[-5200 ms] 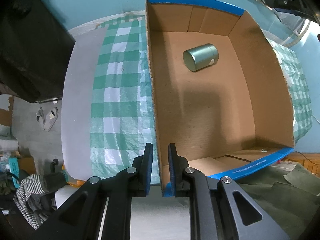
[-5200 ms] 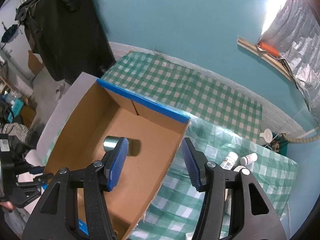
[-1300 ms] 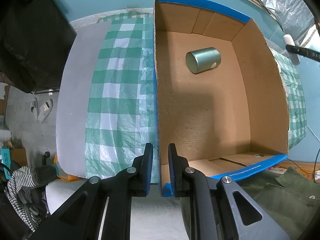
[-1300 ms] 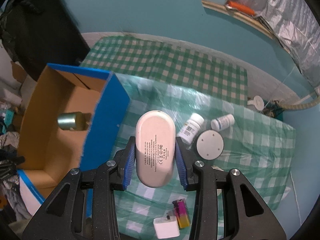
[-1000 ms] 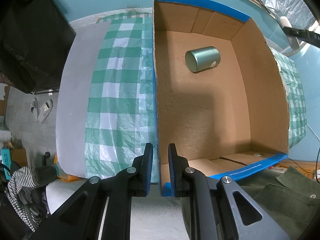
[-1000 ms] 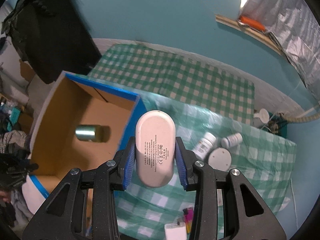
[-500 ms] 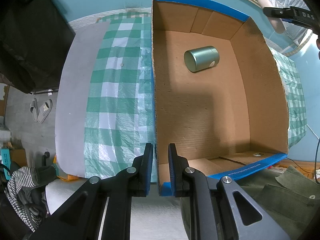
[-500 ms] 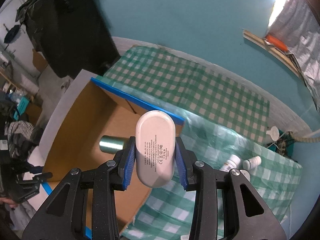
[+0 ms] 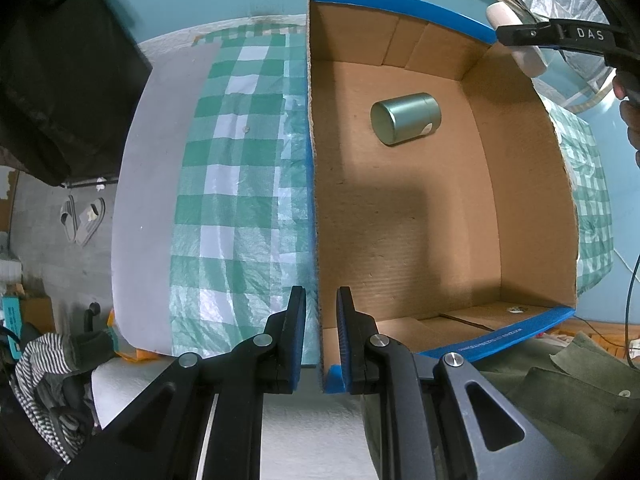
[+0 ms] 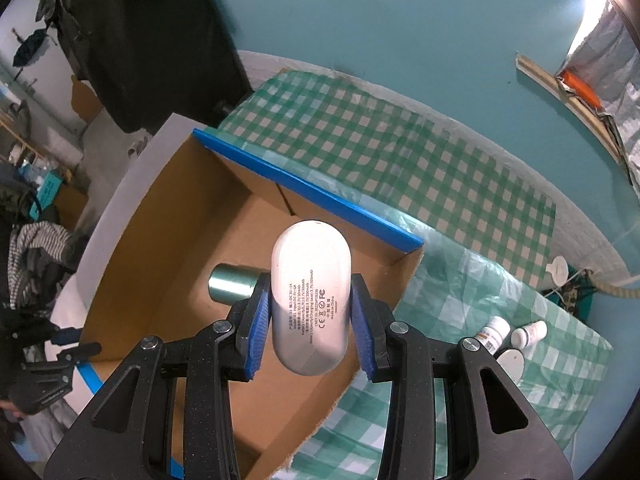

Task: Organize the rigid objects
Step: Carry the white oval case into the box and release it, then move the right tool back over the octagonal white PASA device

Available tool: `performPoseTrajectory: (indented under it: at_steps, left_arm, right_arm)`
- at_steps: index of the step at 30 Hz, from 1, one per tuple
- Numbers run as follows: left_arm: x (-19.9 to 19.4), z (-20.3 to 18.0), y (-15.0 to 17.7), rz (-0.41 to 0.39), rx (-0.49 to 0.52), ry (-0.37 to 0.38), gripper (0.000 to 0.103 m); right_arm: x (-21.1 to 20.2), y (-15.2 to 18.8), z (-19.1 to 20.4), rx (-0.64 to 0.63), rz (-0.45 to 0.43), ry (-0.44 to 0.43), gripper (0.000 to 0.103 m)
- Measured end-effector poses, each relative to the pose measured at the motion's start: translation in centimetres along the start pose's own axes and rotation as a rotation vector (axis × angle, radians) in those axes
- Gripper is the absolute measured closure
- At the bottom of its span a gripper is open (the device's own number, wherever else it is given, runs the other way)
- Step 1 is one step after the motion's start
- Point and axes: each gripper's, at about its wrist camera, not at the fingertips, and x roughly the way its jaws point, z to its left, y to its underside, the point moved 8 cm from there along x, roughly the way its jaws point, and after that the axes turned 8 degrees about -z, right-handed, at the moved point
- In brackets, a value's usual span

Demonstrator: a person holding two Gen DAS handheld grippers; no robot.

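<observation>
At the near-left corner of the cardboard box point(image 9: 400, 220), the left gripper point(image 9: 320, 320) is clamped tight on the box wall. Farther right, above the box's far right corner, the right gripper point(image 10: 307, 312) pinches a white oval charging case point(image 10: 310, 296) over the box floor, beside the metal tin point(image 9: 406, 118). Let go from this height, the hard case might knock the tin or bounce.

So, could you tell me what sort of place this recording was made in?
Probably a lived-in room at home, not a lab: a green checked cloth covers the table against a teal wall, slippers lie on the floor, and dark clothing hangs nearby.
</observation>
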Motion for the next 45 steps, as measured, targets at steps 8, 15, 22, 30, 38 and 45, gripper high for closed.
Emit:
performPoseTrajectory:
  at_steps: [8,15,22,30,38,45]
  left_arm:
    - [0.1,0.1,0.0,0.001,0.002,-0.001,0.088]
    - [0.1,0.1,0.0,0.000,0.008,0.001,0.088]
    - [0.0,0.1,-0.1,-0.002,0.009,-0.001,0.088]
    - [0.0,0.1,0.0,0.001,0.007,-0.003,0.088]
    - [-0.1,0.1,0.1,0.000,0.005,-0.002,0.088]
    - [0.0,-0.1,0.2,0.004,0.010,-0.001,0.088]
  right_arm:
    - [0.5,0.3,0.0,-0.004,0.016,0.008,0.066]
    - [0.2,0.2,0.0,0.006,0.008,0.010,0.066]
    - [-1.3,0.0,-0.5,0.015,-0.011,0.014,0.062]
    - [-3.4,0.1,-1.5,0.029,-0.037,0.023,0.061]
    - [-5.3,1.8,-4.4,0.059,-0.046,0.065,0.055]
    - [-6.2,4.9,-8.7,0.122,-0.015,0.122,0.054]
